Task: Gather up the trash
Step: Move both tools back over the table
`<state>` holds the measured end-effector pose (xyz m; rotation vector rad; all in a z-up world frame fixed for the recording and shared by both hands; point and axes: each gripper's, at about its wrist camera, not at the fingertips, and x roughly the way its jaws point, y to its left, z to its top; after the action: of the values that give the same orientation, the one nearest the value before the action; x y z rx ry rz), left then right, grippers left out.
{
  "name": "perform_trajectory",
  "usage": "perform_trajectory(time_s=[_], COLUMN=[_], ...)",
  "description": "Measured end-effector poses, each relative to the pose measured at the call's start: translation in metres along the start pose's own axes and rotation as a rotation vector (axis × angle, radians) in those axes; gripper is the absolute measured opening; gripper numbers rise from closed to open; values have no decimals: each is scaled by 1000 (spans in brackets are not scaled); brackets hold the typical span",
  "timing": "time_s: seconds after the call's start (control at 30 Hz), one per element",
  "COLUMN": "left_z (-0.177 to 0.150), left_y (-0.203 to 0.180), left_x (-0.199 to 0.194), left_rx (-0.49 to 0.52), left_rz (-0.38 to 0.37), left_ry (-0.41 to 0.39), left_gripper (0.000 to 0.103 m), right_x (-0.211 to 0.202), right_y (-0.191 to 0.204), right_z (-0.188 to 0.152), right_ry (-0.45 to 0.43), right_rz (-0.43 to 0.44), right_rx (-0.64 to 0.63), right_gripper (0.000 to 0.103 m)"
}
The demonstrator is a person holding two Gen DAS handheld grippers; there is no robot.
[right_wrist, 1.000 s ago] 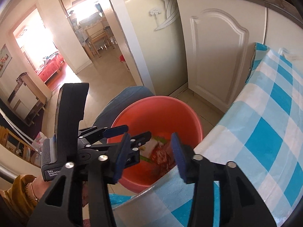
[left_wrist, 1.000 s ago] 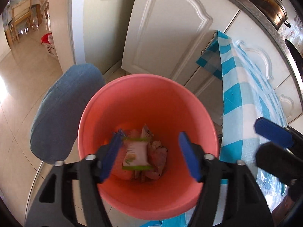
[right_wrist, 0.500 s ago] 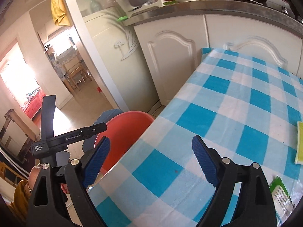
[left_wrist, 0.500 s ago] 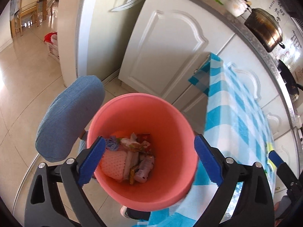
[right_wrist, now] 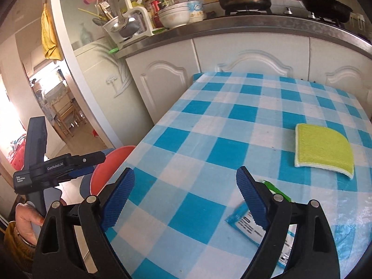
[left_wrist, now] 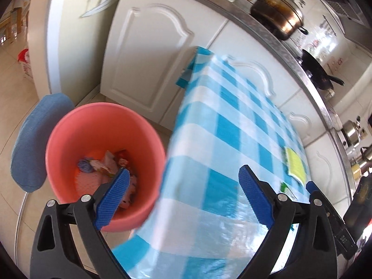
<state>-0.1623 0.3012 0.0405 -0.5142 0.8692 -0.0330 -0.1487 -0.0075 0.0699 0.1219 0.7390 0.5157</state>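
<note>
The left wrist view looks down on the salmon-pink bin (left_wrist: 104, 151), which stands on the floor just beside the near-left corner of the checked bench (left_wrist: 232, 162). Crumpled wrappers (left_wrist: 109, 162) lie at its bottom, seen only here. The left gripper (left_wrist: 183, 195) has its fingers spread wide with nothing between them. A blue cushion (left_wrist: 34, 139) sits beside the bin, on the side away from the bench.

The right wrist view shows only a sliver of the bin's rim. The right gripper (right_wrist: 186, 195) is likewise released and empty above the bench. A blue-and-white wrapper (right_wrist: 251, 227) lies on the bench beneath its right finger, with a yellow-green sponge (right_wrist: 323, 146) beyond it. A hand (right_wrist: 28, 220) holds the left gripper.
</note>
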Motion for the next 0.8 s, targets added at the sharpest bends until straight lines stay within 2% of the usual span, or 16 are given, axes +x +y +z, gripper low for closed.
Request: perform_trajectory(time_s=[0.17, 0.27, 0.47, 0.53, 0.7, 0.8], left_z=[-16, -28, -60, -70, -99, -115], left_y=[-42, -69, -127, -141, -180, -206], left_x=[1, 4, 16, 19, 41, 54], left_rx=[67, 112, 247, 246, 191, 208], left_rz=[-60, -98, -124, -144, -217, -237], left_ry=[41, 72, 154, 171, 293, 335], left_gripper=[95, 95, 95, 95, 95, 95], right_x=[-34, -54, -87, -96, -108, -114], right_y=[-49, -82, -135, -149, -172, -181], right_z=[-12, -19, -31, -35, -46, -54], right_ry=[-37, -68, -143, -172, -217, -226], right_rz=[-47, -106, -195, -199, -187, -181], right_rx=[100, 163, 262, 297, 367, 391], right_gripper=[88, 88, 88, 88, 88, 88])
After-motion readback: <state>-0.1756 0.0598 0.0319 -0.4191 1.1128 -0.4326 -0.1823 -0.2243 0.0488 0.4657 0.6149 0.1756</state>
